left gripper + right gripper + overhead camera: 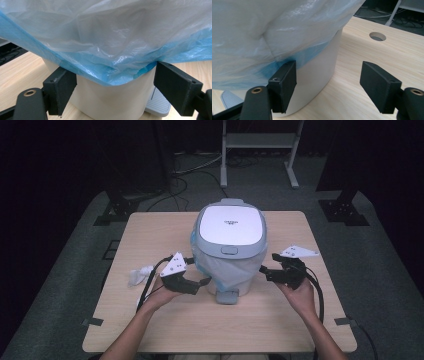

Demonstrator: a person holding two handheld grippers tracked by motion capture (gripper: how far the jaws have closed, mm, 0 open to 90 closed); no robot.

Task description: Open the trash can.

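A white pedal bin [230,245] with a grey-rimmed lid stands at the table's centre. A clear plastic bag with a blue hem [220,267] hangs over its sides. My left gripper [201,281] is at the bin's lower left, open. In the left gripper view its jaws [117,87] straddle the bin body [110,100] just under the blue hem [112,72]. My right gripper [267,264] is open at the bin's right side. In the right gripper view [332,85] one jaw lies against the bag hem [269,67] on the bin wall [317,72], the other over bare table.
A crumpled white tissue [140,275] lies on the table left of my left hand. The bin's grey pedal [227,296] sticks out toward the front edge. A round cable hole [377,36] is in the tabletop. Stands and cables are on the floor behind the table.
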